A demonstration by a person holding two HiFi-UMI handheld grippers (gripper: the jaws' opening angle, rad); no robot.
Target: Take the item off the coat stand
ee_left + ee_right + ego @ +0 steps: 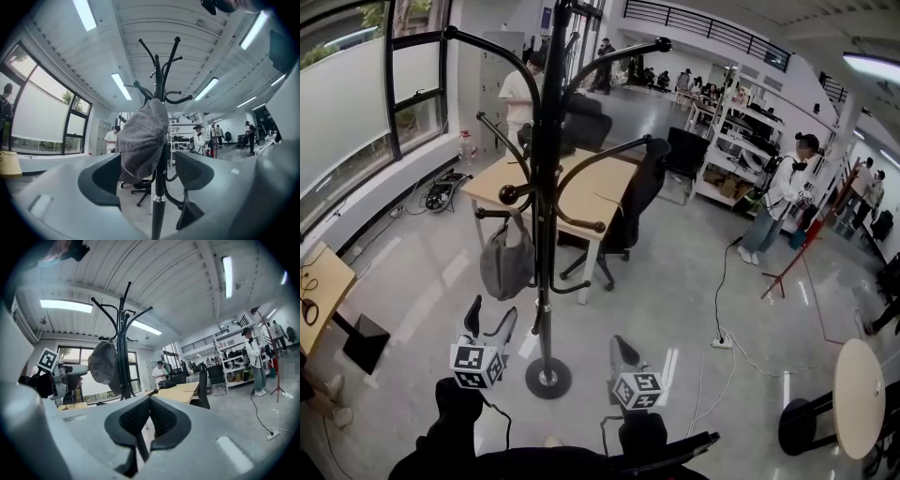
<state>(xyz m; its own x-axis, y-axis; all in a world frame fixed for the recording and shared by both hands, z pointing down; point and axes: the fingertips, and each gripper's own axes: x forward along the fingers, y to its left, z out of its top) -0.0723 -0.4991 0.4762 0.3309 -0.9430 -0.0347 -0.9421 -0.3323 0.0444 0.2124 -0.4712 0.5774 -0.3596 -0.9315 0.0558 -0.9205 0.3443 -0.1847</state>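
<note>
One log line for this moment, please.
stage: approach | left gripper: open, facing grey cap, no contact | right gripper: shut, empty | grey cap: hanging on coat stand

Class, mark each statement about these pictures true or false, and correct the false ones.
1. A grey cap hangs on the coat stand. True.
2. The left gripper is clamped on the cap. False: its jaws stand open and do not press on the cap.
3. The right gripper has its jaws together with nothing between them. True.
4. The coat stand holding the cap is white. False: it is black.
</note>
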